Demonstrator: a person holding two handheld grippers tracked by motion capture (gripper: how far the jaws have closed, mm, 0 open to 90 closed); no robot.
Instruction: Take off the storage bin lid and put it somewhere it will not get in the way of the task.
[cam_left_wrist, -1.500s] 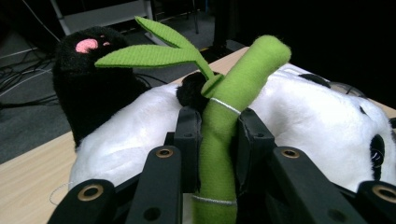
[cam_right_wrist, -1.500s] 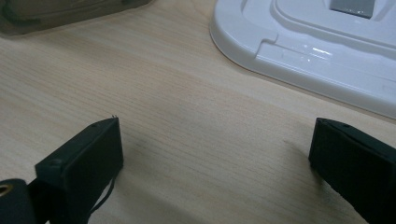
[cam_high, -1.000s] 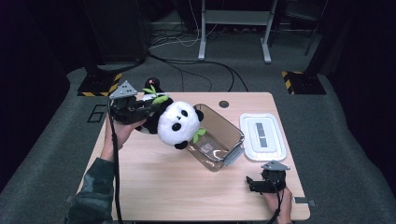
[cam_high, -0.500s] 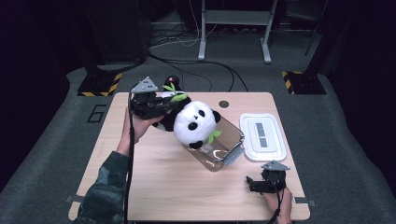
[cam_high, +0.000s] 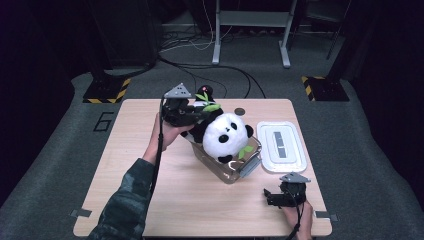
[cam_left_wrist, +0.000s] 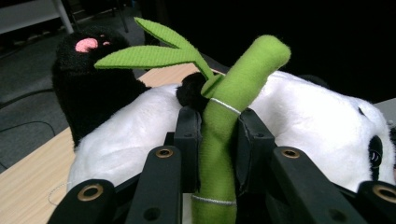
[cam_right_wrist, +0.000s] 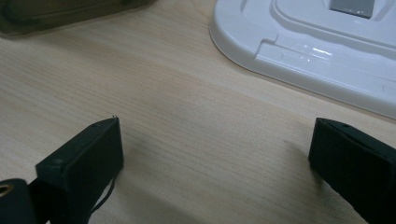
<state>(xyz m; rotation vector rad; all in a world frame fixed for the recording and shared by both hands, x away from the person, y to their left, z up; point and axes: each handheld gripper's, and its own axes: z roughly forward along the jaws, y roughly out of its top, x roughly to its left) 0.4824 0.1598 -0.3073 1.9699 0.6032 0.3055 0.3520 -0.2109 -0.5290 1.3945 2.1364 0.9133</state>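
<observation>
Left tool (cam_high: 192, 114) above pale wooden table (cam_high: 150, 200)

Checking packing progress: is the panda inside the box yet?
Partly: the panda hangs over the clear box, left gripper clamping its bamboo stalk.

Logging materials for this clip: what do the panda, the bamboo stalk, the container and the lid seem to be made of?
Panda: plush fabric, fuzzy black and white pile.
Bamboo stalk: green felt-like cloth, matte, with silvery thread rings.
Container: probably clear plastic; the table shows through its walls.
Lid: likely hard white plastic, glossy with highlights.
</observation>
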